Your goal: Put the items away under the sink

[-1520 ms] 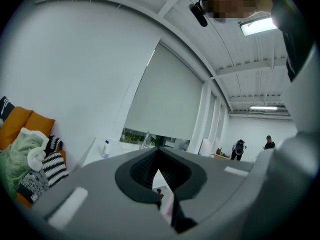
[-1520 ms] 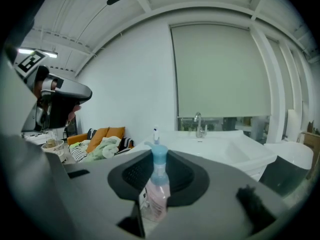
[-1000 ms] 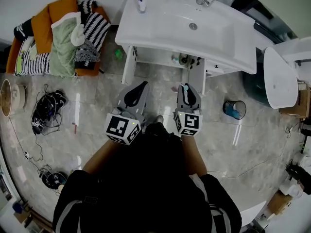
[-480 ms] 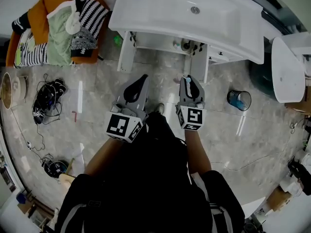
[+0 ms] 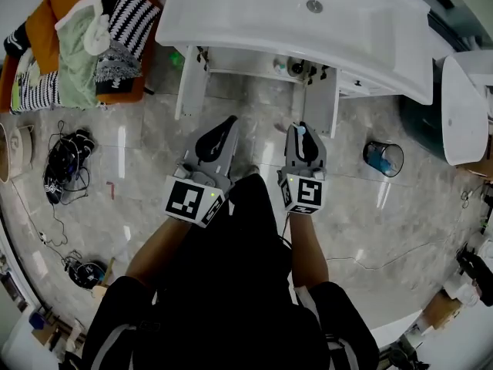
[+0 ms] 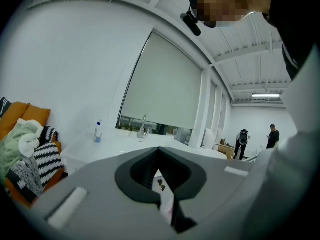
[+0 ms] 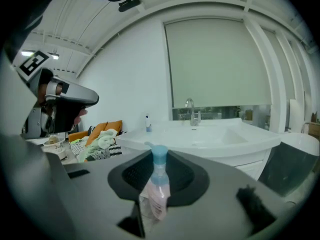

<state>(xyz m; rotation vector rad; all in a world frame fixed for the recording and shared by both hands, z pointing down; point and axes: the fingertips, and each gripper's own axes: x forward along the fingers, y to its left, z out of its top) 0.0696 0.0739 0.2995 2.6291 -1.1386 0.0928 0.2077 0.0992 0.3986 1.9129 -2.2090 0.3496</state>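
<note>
Since the earlier frame the sink (image 5: 254, 21) has slid toward the top edge of the head view and the heap of clothes (image 5: 77, 52) into the upper left corner, while both grippers sit lower, facing the cabinet front. The left gripper (image 5: 223, 126) has its jaws nearly together, pinching a thin white item (image 6: 165, 191) with small dark marks; what it is cannot be made out. The right gripper (image 5: 303, 133) is clamped about halfway on a pale pump bottle (image 7: 155, 191) with a blue cap, standing upright between the jaws. This looks like the carrying step: both items are in hand and not yet stowed. The next move probably calls for crouching further and reaching forward into the open space under the sink (image 5: 246, 79), between its white side panels, where a few small things already stand. The floor (image 5: 139, 176) is glossy, marble-patterned tile; a tangle of cables (image 5: 65, 160) lies at centre left and a small bin (image 5: 383, 159) at right.
</note>
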